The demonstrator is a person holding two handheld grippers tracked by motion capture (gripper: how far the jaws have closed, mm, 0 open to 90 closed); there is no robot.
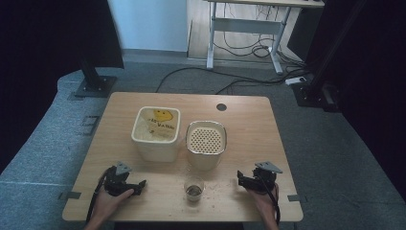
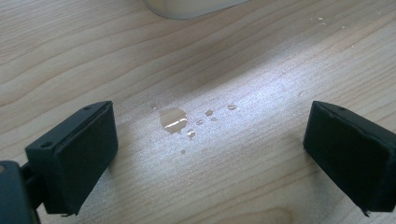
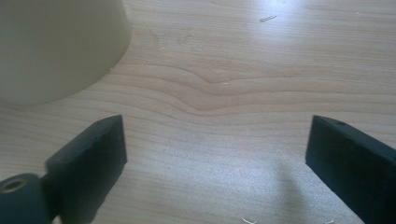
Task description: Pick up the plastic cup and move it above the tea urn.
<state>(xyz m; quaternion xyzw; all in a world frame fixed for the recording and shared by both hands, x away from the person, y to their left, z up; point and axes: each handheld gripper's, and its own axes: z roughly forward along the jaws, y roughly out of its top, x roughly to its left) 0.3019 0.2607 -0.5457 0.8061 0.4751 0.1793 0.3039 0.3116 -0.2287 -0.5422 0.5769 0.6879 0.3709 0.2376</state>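
High view: both grippers rest low on the near edge of the table (image 1: 143,98), the left gripper (image 1: 139,185) at the lower left of the frame and the right gripper (image 1: 241,180) at the lower right, each pointing inward. Between them, at the bottom centre, stands a small clear glass (image 1: 194,188) with something dark in its bottom; it is the nearest thing to both and looks like the thing to be picked up. Above it stand a cream tub (image 1: 156,132) left of centre and a cream perforated canister (image 1: 206,143) just to its right. To do the step well, I judge that one gripper should come in level, keep its fingers wide until they straddle the glass, and close gently below the rim so it does not tip or slip. The glass stands apart from both grippers, touched by neither.

Left gripper view: the fingers (image 2: 77,156) stand wide open and empty. Bare wood lies between them, with a few water droplets (image 2: 173,119) at the middle of the frame. The foot of the cream tub (image 2: 187,7) cuts the top edge.

Right gripper view: these fingers (image 3: 93,161) are also spread fully, holding nothing. The perforated canister's (image 3: 56,46) pale side fills the upper left corner, and small crumbs (image 3: 267,18) dot the table near the top.
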